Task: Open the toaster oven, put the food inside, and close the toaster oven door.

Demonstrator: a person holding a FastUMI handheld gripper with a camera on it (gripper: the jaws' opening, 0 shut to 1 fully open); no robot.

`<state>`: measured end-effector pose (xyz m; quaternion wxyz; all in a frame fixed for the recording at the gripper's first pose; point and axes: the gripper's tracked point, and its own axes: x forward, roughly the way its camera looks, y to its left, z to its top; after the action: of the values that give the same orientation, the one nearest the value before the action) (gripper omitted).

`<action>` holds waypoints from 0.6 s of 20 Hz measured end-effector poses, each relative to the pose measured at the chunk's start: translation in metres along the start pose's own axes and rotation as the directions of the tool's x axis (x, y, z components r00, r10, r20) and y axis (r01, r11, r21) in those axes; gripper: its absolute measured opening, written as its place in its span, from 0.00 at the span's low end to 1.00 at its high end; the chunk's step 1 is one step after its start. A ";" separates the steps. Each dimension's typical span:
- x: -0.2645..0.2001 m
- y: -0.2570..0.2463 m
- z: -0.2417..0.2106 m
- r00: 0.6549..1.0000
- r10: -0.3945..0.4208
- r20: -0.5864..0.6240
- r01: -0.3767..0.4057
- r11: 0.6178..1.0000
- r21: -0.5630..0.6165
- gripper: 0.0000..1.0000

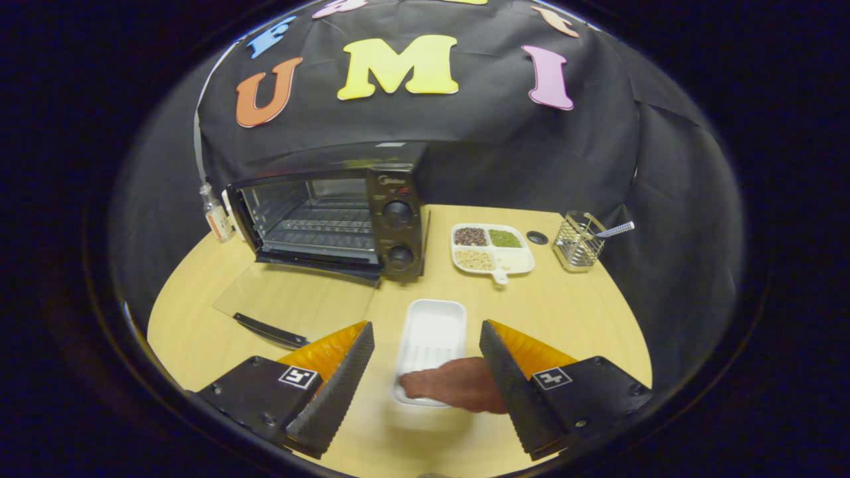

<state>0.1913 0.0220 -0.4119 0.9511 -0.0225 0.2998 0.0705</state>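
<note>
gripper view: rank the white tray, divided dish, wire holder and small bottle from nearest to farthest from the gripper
From the open gripper:
1. White tray, between the fingers, food on its near end.
2. Divided dish, beyond, slightly right.
3. Wire holder, far right.
4. Small bottle, far left beside the toaster oven.

Even overhead light, sharp, fisheye-bent edges.

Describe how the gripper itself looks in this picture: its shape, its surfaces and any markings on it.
The gripper has two wedge-shaped fingers that taper toward their tips. Their inner faces carry ribbed, saw-toothed pads. Each finger sits on a flat angular base plate with visible screws, and each plate bears a small square black-and-white marker tag. No cables are visible.
</note>
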 end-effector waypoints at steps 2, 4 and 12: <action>0.003 -0.035 -0.007 0.999 0.044 -0.029 -0.043 0.999 0.014 1.00; 0.008 -0.048 -0.022 0.988 0.133 -0.081 -0.127 0.989 0.069 0.99; 0.007 -0.014 -0.072 0.807 0.540 -0.238 -0.405 0.800 0.443 0.68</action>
<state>0.1578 0.0031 -0.4751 0.8187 0.2220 0.4687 0.2463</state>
